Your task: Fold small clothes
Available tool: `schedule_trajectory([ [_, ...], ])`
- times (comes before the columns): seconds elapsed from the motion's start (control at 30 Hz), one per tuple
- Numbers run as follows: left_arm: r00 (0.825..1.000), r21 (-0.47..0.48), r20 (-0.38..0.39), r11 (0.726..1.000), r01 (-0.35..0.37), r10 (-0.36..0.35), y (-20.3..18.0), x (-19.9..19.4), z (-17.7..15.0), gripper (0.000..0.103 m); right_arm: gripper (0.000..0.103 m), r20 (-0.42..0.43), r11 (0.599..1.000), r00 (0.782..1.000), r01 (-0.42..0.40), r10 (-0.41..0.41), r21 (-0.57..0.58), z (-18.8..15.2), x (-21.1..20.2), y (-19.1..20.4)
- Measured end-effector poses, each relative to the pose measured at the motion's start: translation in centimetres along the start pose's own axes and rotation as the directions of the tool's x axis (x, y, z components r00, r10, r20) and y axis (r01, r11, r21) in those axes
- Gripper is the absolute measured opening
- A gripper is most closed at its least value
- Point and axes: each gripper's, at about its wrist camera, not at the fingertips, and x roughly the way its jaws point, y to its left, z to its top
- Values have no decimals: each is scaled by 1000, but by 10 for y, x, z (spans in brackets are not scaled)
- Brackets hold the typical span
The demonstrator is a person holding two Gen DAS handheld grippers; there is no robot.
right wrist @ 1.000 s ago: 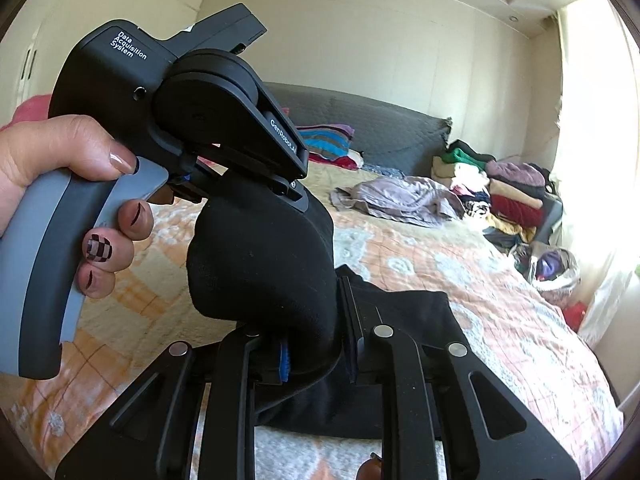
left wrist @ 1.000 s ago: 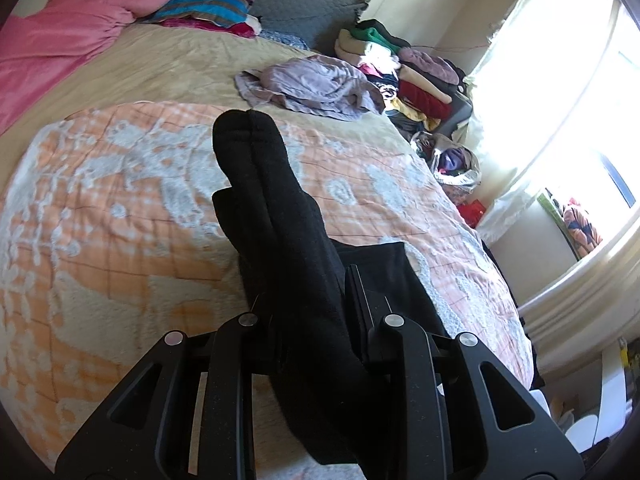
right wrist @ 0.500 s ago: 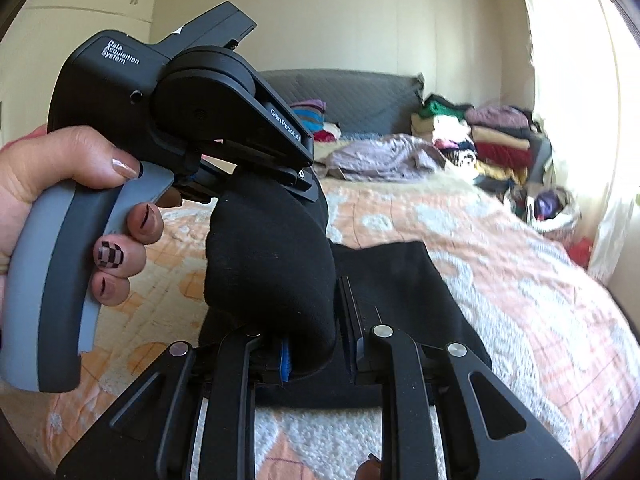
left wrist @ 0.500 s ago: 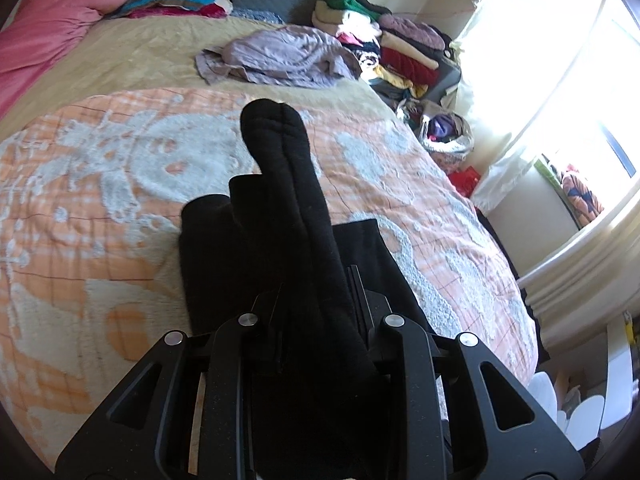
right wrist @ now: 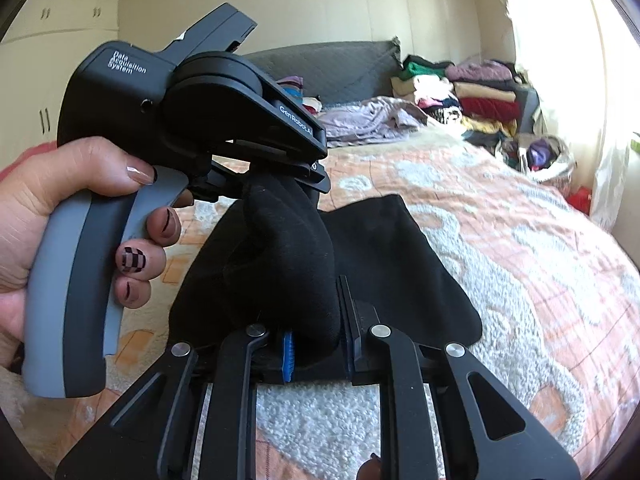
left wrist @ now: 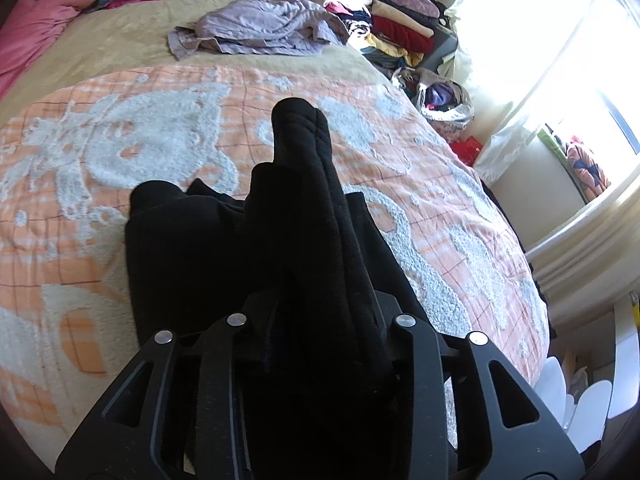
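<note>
Blown-out window (left wrist: 560, 44) glare, fisheye-warped edges

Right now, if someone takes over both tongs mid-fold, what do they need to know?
Left tongs: jaws have just been opening, a fold of the black fleece garment lies between them; whether the pads press it is unclear.
Right tongs: shut on the same garment's rolled end.
The rest of the garment lies on the orange-and-white patterned bedspread.
Done: garment gathered lengthwise, low over the bed.
Left: probably lay it flat, release, finish the fold. Crumpled lilac garment further up the bed is untouched.
</note>
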Motion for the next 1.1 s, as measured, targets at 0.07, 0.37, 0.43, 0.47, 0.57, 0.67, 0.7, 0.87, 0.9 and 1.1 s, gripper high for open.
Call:
schedule_trajectory([
  [0.07,1000,-1,-15,1000,8,-8,-4,7,0,29,16,-10,1000,1000,-2,2,21,-3,-1,-4],
  [0.37,997,-14,-71,999,33,-34,-12,36,6,51,19,-58,982,996,-57,68,178,-15,4,-26],
  [0.43,994,-26,-69,996,85,-87,-12,35,6,65,19,-81,969,993,-62,83,237,-19,7,-37],
  [0.47,990,-37,-69,992,123,-125,-12,33,7,68,21,-89,965,992,-61,86,254,-20,8,-41],
  [0.57,993,-32,-41,993,110,-111,-8,20,7,68,26,-117,932,984,-88,137,353,-25,14,-56],
  [0.67,995,-65,17,993,96,-95,11,-2,4,68,35,-105,888,969,-157,223,432,-27,13,-68],
  [0.7,996,-67,33,994,82,-80,16,-8,3,68,37,-96,876,965,-176,243,450,-27,12,-70],
  [0.87,997,-66,79,998,-17,23,51,-31,-12,68,66,-80,837,932,-277,354,473,-7,16,-81],
  [0.9,996,-69,83,997,-25,31,55,-33,-14,68,67,-80,826,922,-297,378,479,2,21,-83],
  [1.1,994,-34,83,997,-75,78,68,-37,-37,68,69,-117,807,894,-326,433,493,35,54,-93],
])
